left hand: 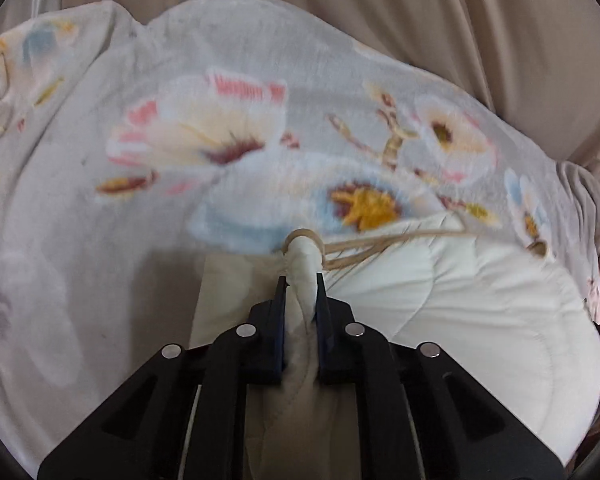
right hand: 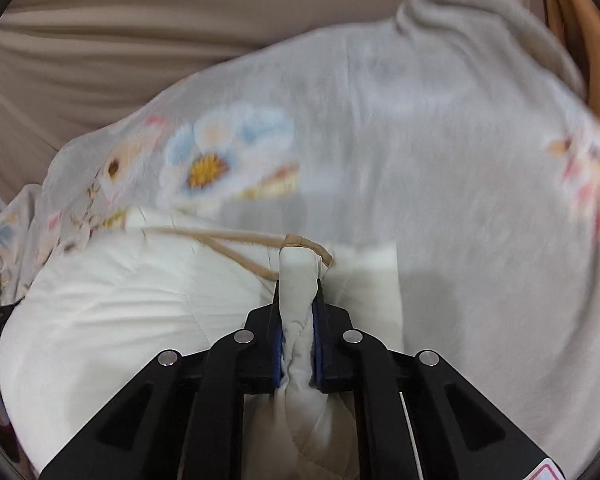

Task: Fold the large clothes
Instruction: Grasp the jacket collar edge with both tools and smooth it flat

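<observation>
Fingers of left gripper (left hand: 302, 280) clamped on a bunched cream edge of the quilt (left hand: 460, 304), tan trim (left hand: 380, 240) running off rightward. Quilt spread floral-side up over beige sofa (left hand: 420, 20), cream underside turned back. Right gripper (right hand: 298, 284) likewise pinched shut on the same trimmed edge. Step judged: fold under way, both corners gripped. Next: lift together, carry across evenly.
</observation>
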Demonstrator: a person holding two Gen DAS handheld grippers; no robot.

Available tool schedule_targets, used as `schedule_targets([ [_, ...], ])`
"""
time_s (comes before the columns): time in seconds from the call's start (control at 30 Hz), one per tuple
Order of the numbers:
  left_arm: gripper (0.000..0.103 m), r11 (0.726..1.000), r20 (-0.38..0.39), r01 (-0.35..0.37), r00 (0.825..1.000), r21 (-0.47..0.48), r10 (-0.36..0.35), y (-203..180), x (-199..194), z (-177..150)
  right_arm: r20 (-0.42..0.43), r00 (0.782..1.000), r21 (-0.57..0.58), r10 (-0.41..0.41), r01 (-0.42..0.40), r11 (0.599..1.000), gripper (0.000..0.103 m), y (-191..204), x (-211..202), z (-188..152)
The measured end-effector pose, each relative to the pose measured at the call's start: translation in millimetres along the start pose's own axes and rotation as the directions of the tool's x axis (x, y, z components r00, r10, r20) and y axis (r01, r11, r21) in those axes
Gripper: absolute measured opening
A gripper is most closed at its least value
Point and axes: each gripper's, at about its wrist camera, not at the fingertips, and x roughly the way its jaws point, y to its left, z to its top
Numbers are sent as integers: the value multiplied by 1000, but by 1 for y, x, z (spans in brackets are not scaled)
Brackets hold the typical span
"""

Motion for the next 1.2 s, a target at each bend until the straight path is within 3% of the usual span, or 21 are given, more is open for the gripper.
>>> schedule_targets([
  [0.1,13,997,39,-66,997,31,64,-8,-9,2,12,997,-73,-80,81,994,12,16,-7,5],
  [0.2,16,995,125,-97,988,23,93,-12,-42,13,69,989,-67,-132,136,988,19,21,-27,11],
  [0.23,17,993,177,-110,979,37,102,-18,-60,18,121,984,-54,-133,141,989,22,25,-43,15],
  [0.3,33,989,258,-128,960,72,106,-31,-86,26,213,970,-58,-117,133,989,26,38,-70,23],
  [0.33,41,988,291,-120,953,95,88,-43,-98,29,238,967,-73,-90,110,991,26,48,-78,26],
  [0.37,41,988,304,-101,951,117,61,-53,-104,32,243,969,-100,-38,65,993,26,63,-84,30],
  [0.43,42,982,285,-45,958,182,-9,-81,-105,33,194,976,-179,96,-61,982,26,100,-82,34],
  [0.53,42,959,160,58,982,277,-105,-126,-75,25,55,971,-310,231,-203,929,26,165,-55,24],
  [0.6,42,945,72,89,991,314,-117,-147,-42,16,-27,974,-385,225,-218,897,22,197,-28,12],
  [0.67,43,944,27,60,997,326,-73,-151,-11,7,-74,985,-441,155,-172,881,19,209,0,2],
  [0.77,43,961,-12,50,999,272,-49,-129,14,3,-90,990,-387,105,-132,913,13,180,24,10],
  [0.93,43,971,12,-4,1000,240,1,-102,20,5,-39,999,-233,10,-19,972,12,99,26,28],
  [1.03,43,968,20,-5,1000,250,0,-99,20,5,-25,1000,-164,-10,6,986,6,63,22,30],
  [1.2,43,964,45,-35,999,264,24,-101,20,1,-21,1000,-127,-5,2,992,1,46,26,27],
])
